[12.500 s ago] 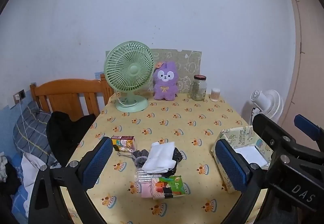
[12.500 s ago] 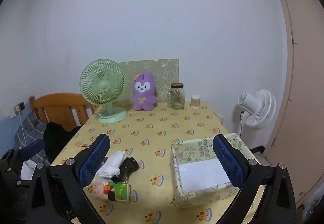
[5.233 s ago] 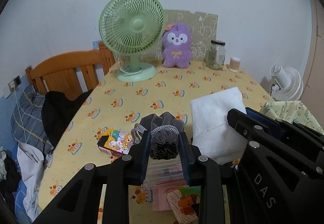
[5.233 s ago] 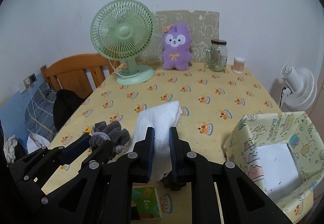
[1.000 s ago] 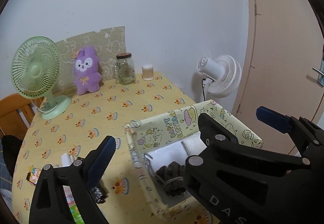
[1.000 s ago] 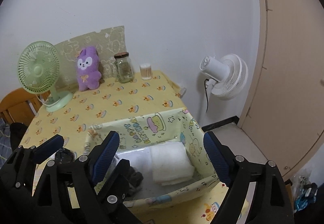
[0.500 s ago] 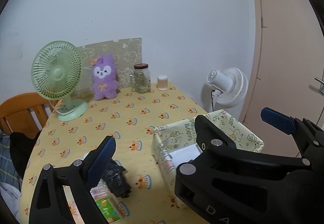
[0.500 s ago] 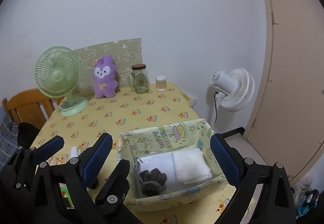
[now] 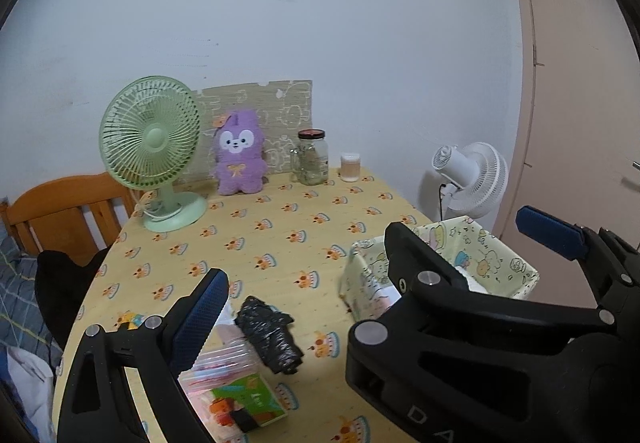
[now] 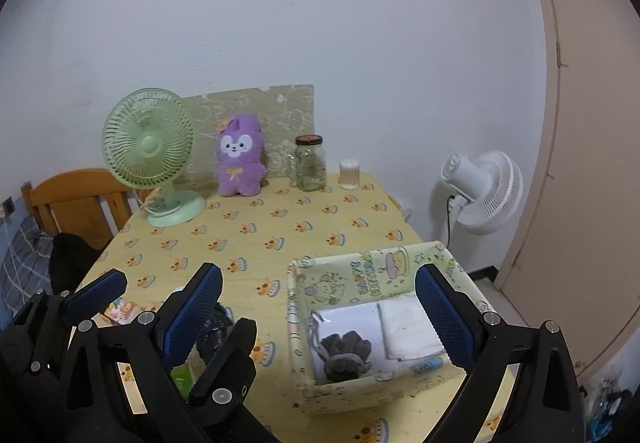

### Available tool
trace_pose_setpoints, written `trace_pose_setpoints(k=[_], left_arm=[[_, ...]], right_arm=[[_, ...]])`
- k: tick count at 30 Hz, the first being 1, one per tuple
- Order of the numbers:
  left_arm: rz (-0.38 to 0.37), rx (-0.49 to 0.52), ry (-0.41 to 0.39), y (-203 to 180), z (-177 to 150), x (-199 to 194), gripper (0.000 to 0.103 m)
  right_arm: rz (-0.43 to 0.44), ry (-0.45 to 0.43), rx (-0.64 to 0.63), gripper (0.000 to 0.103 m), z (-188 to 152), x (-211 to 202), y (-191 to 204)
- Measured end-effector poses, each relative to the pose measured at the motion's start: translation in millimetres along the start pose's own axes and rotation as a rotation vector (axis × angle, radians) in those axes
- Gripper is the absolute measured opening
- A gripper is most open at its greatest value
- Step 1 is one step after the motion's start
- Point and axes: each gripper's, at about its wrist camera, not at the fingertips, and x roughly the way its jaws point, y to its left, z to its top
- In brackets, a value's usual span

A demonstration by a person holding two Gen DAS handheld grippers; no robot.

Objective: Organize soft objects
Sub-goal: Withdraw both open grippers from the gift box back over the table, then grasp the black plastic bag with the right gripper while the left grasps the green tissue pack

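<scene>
Two cloths (image 10: 408, 329) in box (image 10: 352, 275)

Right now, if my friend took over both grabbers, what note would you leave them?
Left gripper: open, holding nothing.
Right gripper: open, holding nothing.
Fabric box: at the table's near right corner, with the grey scrunchie and folded white towel inside. Those two are done.
Left: the crumpled black bag lies on the tablecloth beside some packets; likely next if it counts as soft. The purple plush sits by the wall.
</scene>
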Motion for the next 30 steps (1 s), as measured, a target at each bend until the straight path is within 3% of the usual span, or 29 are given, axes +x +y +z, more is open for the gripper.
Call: trace_pose_setpoints(k=[13, 30], left_arm=[[0.059, -0.038, 0.02, 29, -27, -3, 0.098], [0.087, -0.095, 0.124, 58, -72, 15, 0.098]], right_arm=[[0.079, -0.013, -0.033, 0.099, -20, 4, 32], [0.16, 0.039, -0.083, 0.098, -59, 28, 64]])
